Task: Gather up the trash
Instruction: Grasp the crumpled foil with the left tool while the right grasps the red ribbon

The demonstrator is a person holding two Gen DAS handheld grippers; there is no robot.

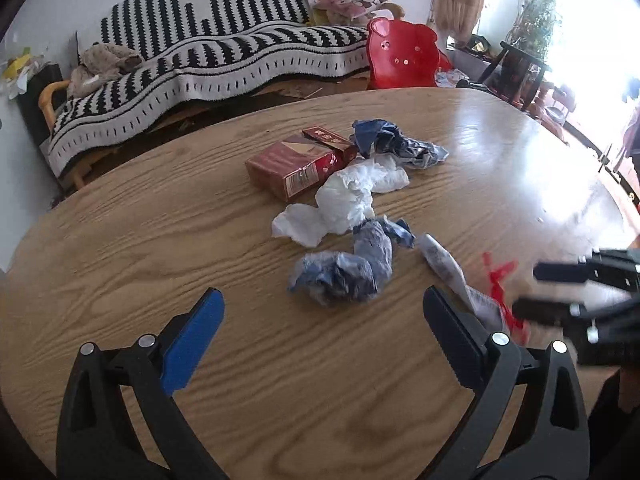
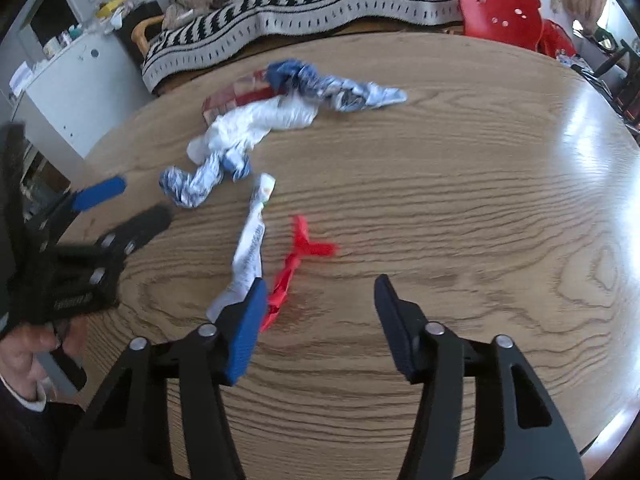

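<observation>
Between the wide-spread, empty jaws of the left gripper, at twelve o'clock, lay a crumpled blue wrapper; white tissue and a red box sat beyond it on the table.

At the right wrist, the right gripper also gaped empty, a red scrap at eleven o'clock. Closing there would likely miss it or snag the white strip just beside.

Beyond a tan, wood-grained table: a black-and-white striped throw and red chair. On the table: a dark red box, white tissue, blue-and-white wrappers, a red scrap.
</observation>
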